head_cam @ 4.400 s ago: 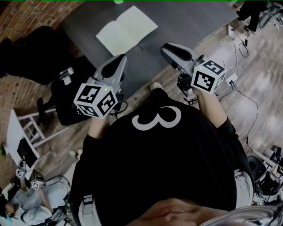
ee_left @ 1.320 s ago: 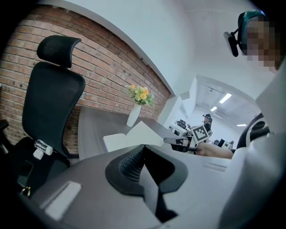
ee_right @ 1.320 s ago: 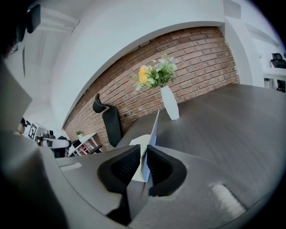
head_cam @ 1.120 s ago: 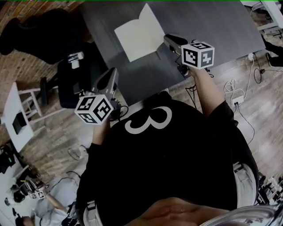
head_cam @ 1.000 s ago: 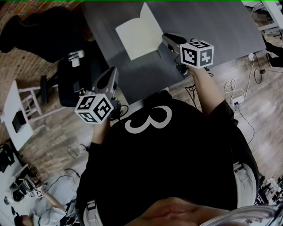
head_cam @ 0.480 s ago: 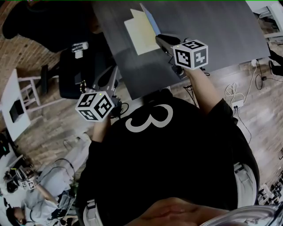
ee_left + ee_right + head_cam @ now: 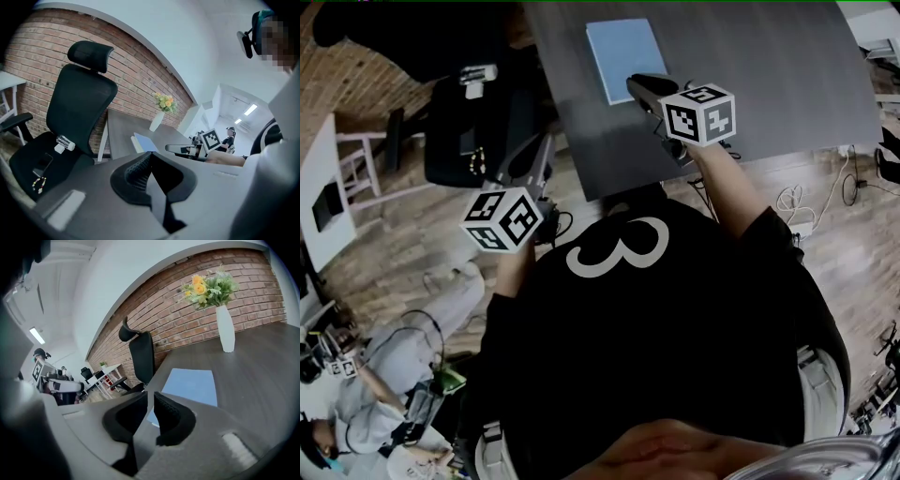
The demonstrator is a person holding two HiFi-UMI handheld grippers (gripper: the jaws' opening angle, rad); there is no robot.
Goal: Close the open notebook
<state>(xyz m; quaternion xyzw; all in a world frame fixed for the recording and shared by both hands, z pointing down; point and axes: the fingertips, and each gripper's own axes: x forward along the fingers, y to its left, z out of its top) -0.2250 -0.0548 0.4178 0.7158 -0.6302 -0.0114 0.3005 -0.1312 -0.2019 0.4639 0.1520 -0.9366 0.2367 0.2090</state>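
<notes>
The notebook [image 7: 623, 56] lies flat and closed on the dark table [image 7: 750, 75], blue cover up; it also shows in the left gripper view [image 7: 144, 142] and the right gripper view [image 7: 192, 385]. My right gripper [image 7: 636, 86] hovers at the notebook's near right corner, apart from it. Its jaws [image 7: 151, 404] stand a narrow slit apart with nothing between them. My left gripper [image 7: 546, 141] hangs off the table's near left edge, over the floor beside the chair. It [image 7: 150, 161] is shut and empty.
A black office chair [image 7: 459, 131] stands at the table's left side. A white vase with yellow flowers [image 7: 225, 329] is on the table beyond the notebook, near the brick wall. A small white table [image 7: 319, 187] stands at far left; a person [image 7: 366, 422] crouches on the floor below.
The notebook's cover swung over from standing half up to lying flat; cream pages no longer show. My right gripper moved left and down with it. My left gripper crept forward.
</notes>
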